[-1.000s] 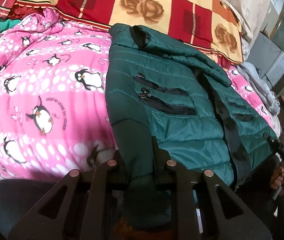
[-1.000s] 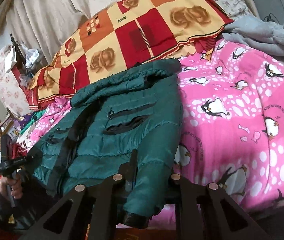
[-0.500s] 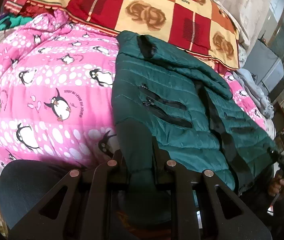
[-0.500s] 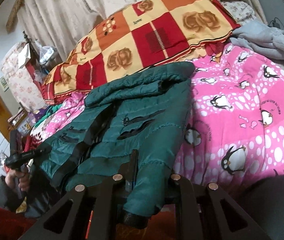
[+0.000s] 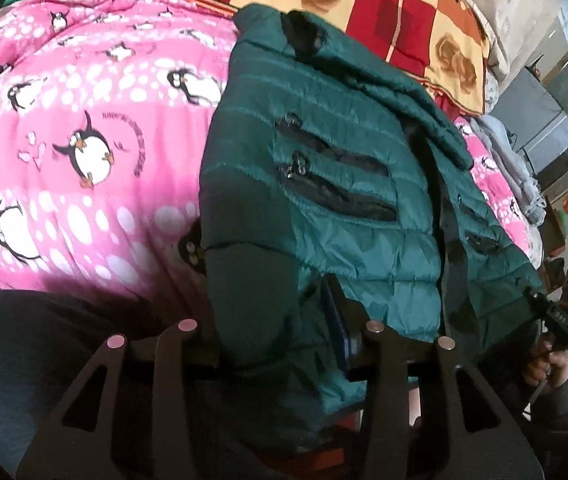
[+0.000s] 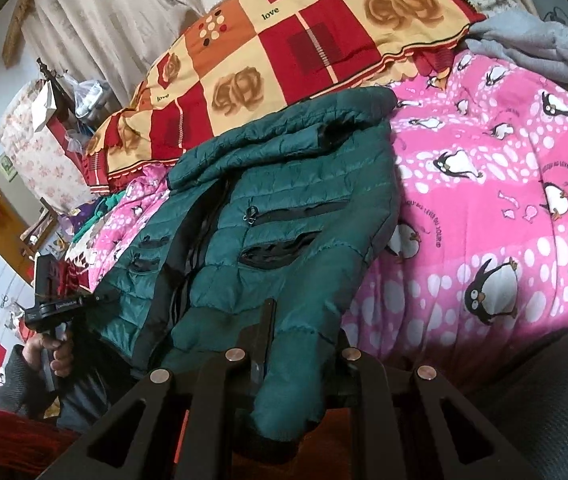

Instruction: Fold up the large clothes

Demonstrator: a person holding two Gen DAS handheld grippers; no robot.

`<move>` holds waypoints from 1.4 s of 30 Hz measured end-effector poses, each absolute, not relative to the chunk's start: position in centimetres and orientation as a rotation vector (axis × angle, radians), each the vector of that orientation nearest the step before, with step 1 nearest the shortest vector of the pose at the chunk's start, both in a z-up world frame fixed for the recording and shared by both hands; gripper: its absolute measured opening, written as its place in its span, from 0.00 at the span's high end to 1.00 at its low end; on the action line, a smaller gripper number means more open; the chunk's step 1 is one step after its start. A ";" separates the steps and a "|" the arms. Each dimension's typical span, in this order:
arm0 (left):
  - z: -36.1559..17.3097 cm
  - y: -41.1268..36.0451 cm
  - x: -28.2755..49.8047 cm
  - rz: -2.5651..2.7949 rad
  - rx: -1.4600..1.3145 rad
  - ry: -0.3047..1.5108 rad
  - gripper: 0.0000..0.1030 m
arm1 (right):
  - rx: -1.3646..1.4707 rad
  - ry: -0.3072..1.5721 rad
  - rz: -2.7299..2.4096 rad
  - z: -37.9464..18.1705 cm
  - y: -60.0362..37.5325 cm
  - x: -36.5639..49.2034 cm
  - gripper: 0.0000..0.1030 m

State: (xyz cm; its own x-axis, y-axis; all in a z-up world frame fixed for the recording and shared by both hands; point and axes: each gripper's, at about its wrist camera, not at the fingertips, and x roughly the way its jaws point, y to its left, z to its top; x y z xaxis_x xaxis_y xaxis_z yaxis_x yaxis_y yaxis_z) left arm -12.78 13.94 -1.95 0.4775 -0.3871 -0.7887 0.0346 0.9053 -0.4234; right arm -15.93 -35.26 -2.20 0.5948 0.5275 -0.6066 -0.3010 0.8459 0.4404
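Two claws angled down: left claw (image 5: 268, 280) opening around jacket (image 5: 344, 184) sleeve; right claw (image 6: 304, 336) clamped on sleeve.

Home bedroom: bed under pink penguin quilt (image 6: 504, 208), rose-patterned blanket (image 6: 304, 52), curtains (image 6: 124, 12) behind.

Soft, even daylight fills both fisheye views; colours stay bright, shadow pools along the bottom edge (beneath the gripper frames), corners vignette black, edges bend, slight motion blur.
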 end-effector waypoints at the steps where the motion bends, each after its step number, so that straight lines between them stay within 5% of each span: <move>1: -2.1 13.9 -12.8 -0.264 -0.365 1.059 0.62 | 0.311 0.810 0.489 -2.3 -35.3 -15.8 0.87; 7: -2.7 13.3 -13.0 -0.252 -0.314 1.097 0.62 | 0.320 0.836 0.499 -2.7 -35.1 -15.6 0.87; 9: -2.7 13.0 -13.1 -0.223 -0.271 1.091 0.78 | 0.319 0.841 0.496 -2.8 -35.0 -15.5 0.87; 12: -2.4 12.8 -13.6 -0.185 -0.232 1.054 0.83 | 0.318 0.841 0.493 -2.8 -35.0 -15.5 0.87; 42: -0.3 12.6 -14.1 -0.070 -0.202 0.892 0.83 | 0.167 0.654 0.401 -0.1 -34.1 -17.2 0.87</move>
State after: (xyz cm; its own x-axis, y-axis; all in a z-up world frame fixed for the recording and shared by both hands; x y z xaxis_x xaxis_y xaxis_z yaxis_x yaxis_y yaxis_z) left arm -14.10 12.60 -0.29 0.6271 -0.1448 -0.7653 -0.0233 0.9786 -0.2042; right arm -17.16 -34.07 -0.10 0.7205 0.4124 -0.5575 -0.3088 0.9106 0.2746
